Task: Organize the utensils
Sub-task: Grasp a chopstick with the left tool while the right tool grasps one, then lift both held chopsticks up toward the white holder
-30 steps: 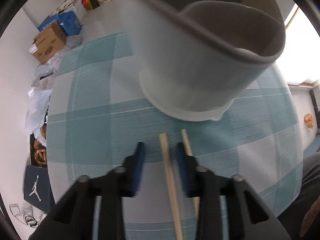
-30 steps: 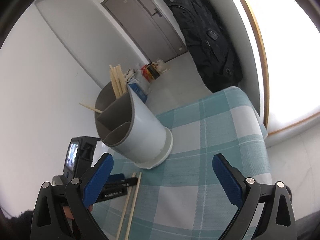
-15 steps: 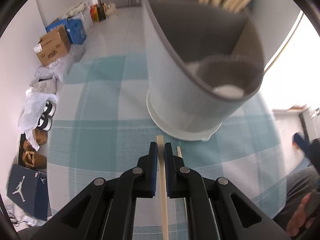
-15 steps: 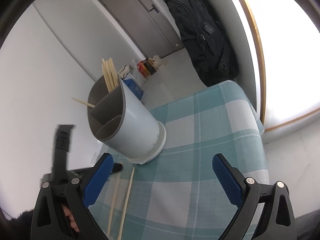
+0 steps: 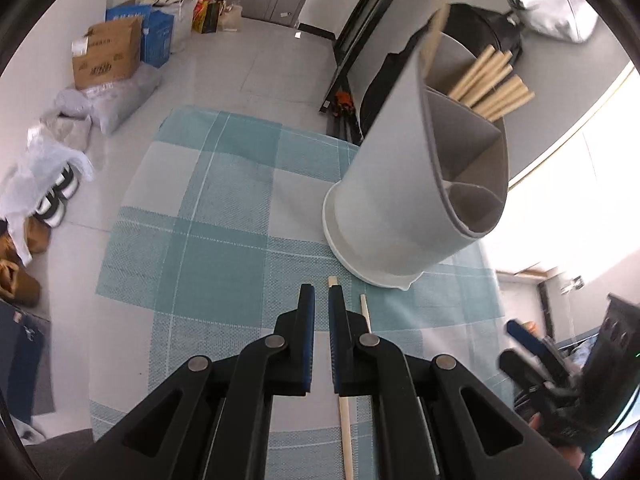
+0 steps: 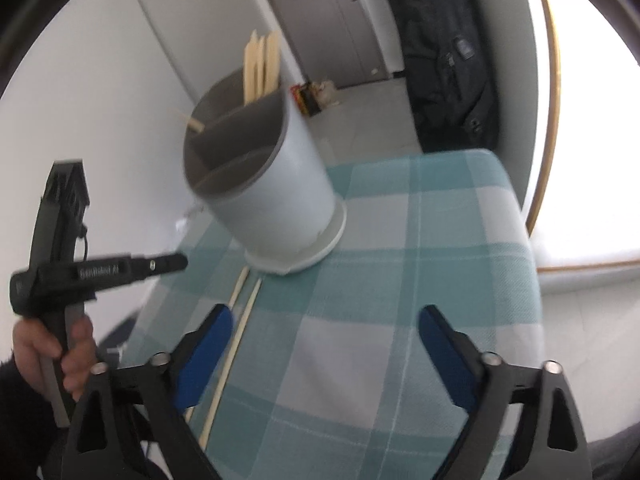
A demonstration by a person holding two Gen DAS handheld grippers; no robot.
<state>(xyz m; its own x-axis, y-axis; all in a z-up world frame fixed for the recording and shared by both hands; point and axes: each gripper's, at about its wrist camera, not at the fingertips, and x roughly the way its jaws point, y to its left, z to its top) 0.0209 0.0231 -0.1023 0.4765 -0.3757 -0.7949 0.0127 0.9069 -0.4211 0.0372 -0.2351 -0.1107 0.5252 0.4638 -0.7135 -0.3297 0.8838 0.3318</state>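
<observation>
A grey divided utensil holder (image 5: 416, 200) stands on the checked tablecloth (image 5: 208, 240); several wooden chopsticks (image 5: 488, 80) stand in its far compartment. It also shows in the right wrist view (image 6: 272, 184). Two chopsticks lie on the cloth in front of it (image 5: 344, 420) (image 6: 236, 344). My left gripper (image 5: 321, 304) is raised above them, its jaws nearly together with a narrow empty gap; neither chopstick is between them. My right gripper (image 6: 324, 324) is wide open and empty, low over the cloth just right of the two chopsticks.
Cardboard boxes (image 5: 108, 52), bags and shoes (image 5: 52, 204) lie on the floor beyond the table's left edge. A dark backpack (image 6: 448, 52) hangs by the door. The left gripper's body (image 6: 92, 272) hovers at the table's left side.
My left gripper shut around a chopstick, then lifted up and back without it; the chopstick stays on the cloth. My right gripper moved closer to the holder and the chopsticks.
</observation>
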